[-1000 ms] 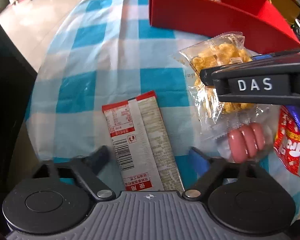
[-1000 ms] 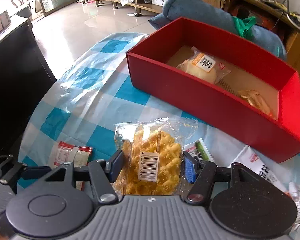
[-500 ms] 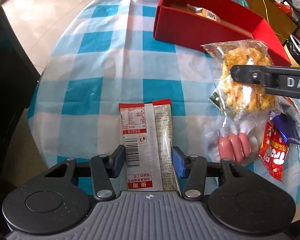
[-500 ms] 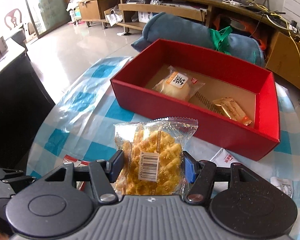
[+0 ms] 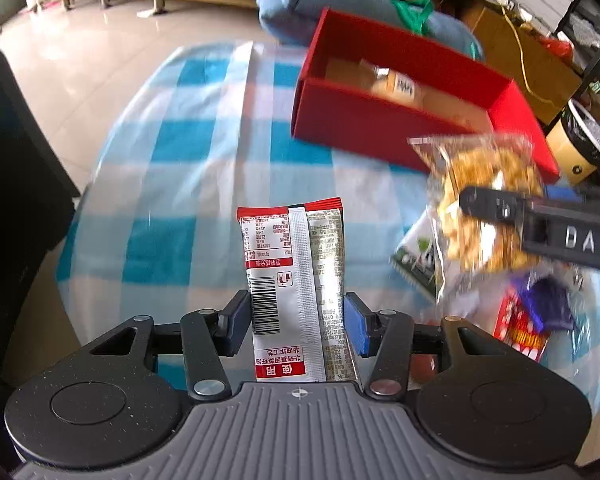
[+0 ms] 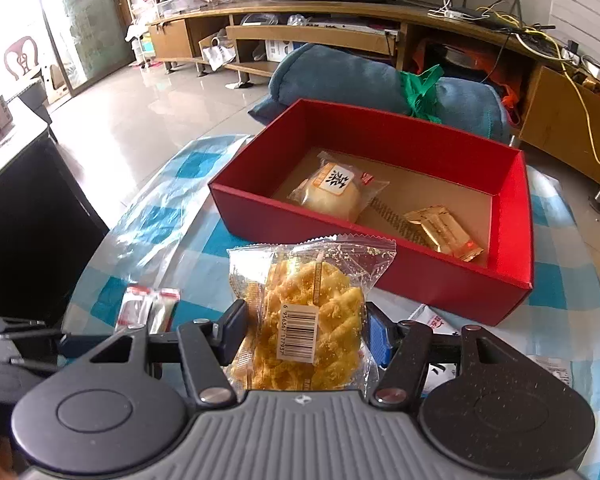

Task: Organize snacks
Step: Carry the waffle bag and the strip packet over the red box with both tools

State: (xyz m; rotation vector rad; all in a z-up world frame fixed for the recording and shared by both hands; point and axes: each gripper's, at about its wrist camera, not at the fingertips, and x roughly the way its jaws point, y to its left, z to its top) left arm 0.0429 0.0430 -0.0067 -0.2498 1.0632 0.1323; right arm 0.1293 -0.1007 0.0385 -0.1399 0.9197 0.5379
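Observation:
My left gripper (image 5: 298,326) is shut on a red and silver snack packet (image 5: 296,272), held upright above the checked tablecloth. My right gripper (image 6: 304,334) is shut on a clear bag of golden pastry (image 6: 304,312), lifted off the table; the same pastry bag (image 5: 484,200) shows at the right of the left wrist view, clamped by the right gripper's black finger (image 5: 540,220). Beyond both stands the red box (image 6: 380,240) with a round bun (image 6: 332,196) and a gold-wrapped snack (image 6: 444,232) inside. The red and silver packet (image 6: 148,312) also peeks in at the lower left of the right wrist view.
Loose snacks lie at the table's right: a green and white packet (image 5: 416,256), a red packet (image 5: 520,328) and a purple wrapper (image 5: 548,304). A blue cushion (image 6: 340,76) sits behind the box. A dark cabinet (image 6: 28,208) stands left of the table (image 5: 180,184).
My left gripper closed on the red and silver packet and raised it off the cloth. The right gripper carried the pastry bag up and toward the red box.

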